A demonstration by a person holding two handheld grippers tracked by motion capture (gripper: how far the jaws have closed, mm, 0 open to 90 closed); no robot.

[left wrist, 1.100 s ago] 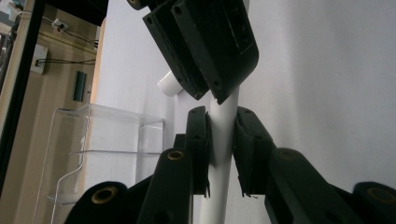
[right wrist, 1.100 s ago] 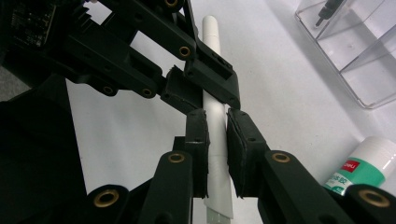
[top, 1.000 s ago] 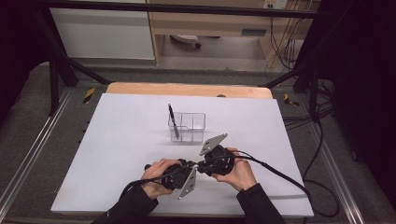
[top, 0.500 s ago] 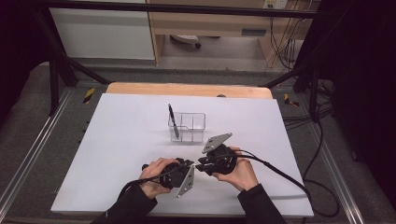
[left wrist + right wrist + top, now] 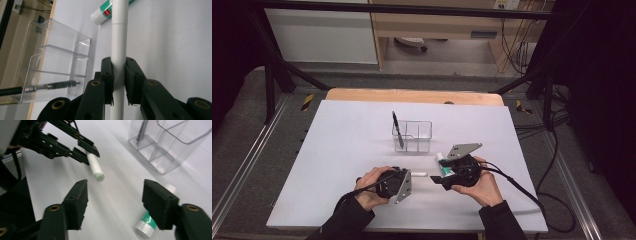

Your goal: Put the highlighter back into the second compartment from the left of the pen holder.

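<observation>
In the high view the left gripper (image 5: 409, 176) sits low and left of centre, jaws pointing right, pinching a white pen (image 5: 418, 174) whose tip sticks out toward the right gripper (image 5: 443, 179). The left gripper view shows this grip close up: both black pads press on the pen's barrel (image 5: 118, 50), which runs straight up the frame.

The right gripper's jaws have just been opening and now stand spread with nothing between them. In the right gripper view the pen's blunt end (image 5: 96, 170) lies above and between the jaws, apart from both, held by the left gripper (image 5: 86, 151) at upper left.

A green-and-white tube (image 5: 443, 165) lies on the white table (image 5: 337, 150) just beside the right gripper; it shows at the lower right of the right gripper view (image 5: 146, 225) and at the top of the left gripper view (image 5: 105, 11).

A clear divided box (image 5: 413, 136) stands near the centre of the table, above both grippers in the high view, with a black pen (image 5: 397, 130) leaning in its left compartment.
</observation>
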